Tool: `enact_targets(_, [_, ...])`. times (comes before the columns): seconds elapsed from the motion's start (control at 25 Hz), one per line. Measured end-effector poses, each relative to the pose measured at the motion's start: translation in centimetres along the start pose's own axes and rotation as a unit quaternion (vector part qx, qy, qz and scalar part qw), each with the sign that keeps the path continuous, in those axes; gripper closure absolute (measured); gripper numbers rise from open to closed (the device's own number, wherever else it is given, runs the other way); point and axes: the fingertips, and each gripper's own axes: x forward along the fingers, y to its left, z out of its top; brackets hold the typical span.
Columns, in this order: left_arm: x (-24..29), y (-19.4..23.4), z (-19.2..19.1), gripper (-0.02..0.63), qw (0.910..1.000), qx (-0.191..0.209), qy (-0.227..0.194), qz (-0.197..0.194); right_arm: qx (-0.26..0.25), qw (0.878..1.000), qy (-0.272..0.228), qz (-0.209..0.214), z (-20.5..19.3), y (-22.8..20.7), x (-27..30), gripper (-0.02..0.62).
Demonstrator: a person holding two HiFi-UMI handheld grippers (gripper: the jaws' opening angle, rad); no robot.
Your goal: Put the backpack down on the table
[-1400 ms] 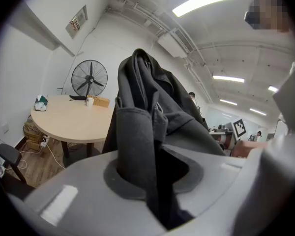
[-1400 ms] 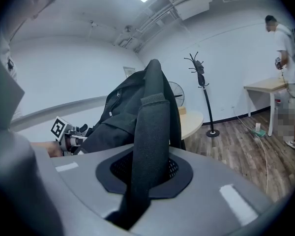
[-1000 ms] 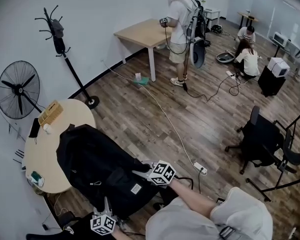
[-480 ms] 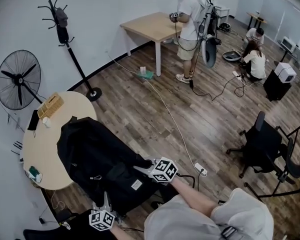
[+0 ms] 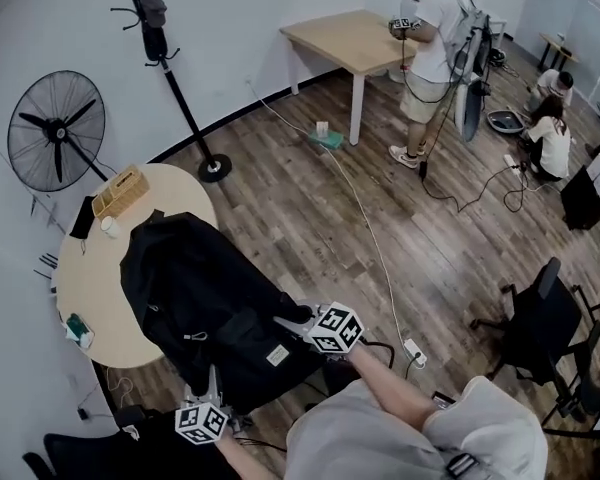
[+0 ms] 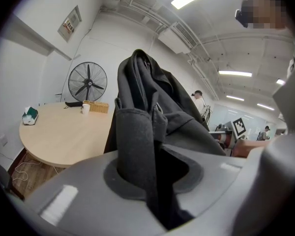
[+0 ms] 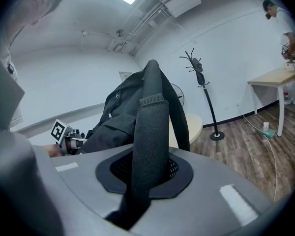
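A large black backpack [image 5: 205,303] hangs between my two grippers, its far end over the near edge of the round wooden table [image 5: 95,288]. My left gripper [image 5: 214,400] is shut on a fold of the backpack's black fabric [image 6: 137,151], which fills its jaws. My right gripper [image 5: 285,324] is shut on a padded black strap [image 7: 150,136] of the backpack. In the left gripper view the round wooden table [image 6: 64,132] lies to the left, behind the bag. In the right gripper view the backpack [image 7: 132,107] rises ahead and hides most of the table.
On the table's far side stand a wicker box [image 5: 120,190], a small cup [image 5: 109,226], a dark flat object [image 5: 81,218] and a green-and-white item [image 5: 77,329]. A standing fan [image 5: 57,130] and coat rack [image 5: 170,63] are behind. A cable with power strip [image 5: 413,349] crosses the floor; an office chair [image 5: 540,328] stands at right.
Both grippers have carried the backpack across the room towards the round table; the bag now reaches further over the tabletop. The view has swung, so the table sits nearer the frame's middle.
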Motion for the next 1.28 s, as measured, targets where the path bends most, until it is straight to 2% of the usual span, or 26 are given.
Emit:
enact_targets(0.2, [3.7, 0.0, 3.0, 0.474, 0.9999, 0.005, -0.007, 0.012, -0.001, 1.000, -0.008, 0.018, 3.3, -3.8, 1.6, 0.546])
enact_targets(0.4, [5.5, 0.1, 5.3, 0.474, 0.9987, 0.007, -0.012, 0.049, -0.004, 0.999, -0.005, 0.052, 5.8, -6.3, 3.7, 0.546])
enact_targets(0.68, [4.9, 0.6, 6.4, 0.474, 0.9943, -0.019, -0.026, 0.101, -0.025, 0.995, 0.011, 0.100, 7.8, -6.8, 6.8, 0.546])
enact_targets(1.04, [5.6, 2.9, 8.4, 0.474, 0.9907, -0.001, -0.027, 0.134, -0.015, 0.993, 0.000, 0.115, 9.1, -7.4, 10.3, 0.546])
enact_targets(1.28, [6.7, 5.3, 9.3, 0.474, 0.9900, -0.014, -0.034, 0.136, -0.021, 0.993, 0.007, 0.113, 10.2, -7.7, 13.2, 0.546])
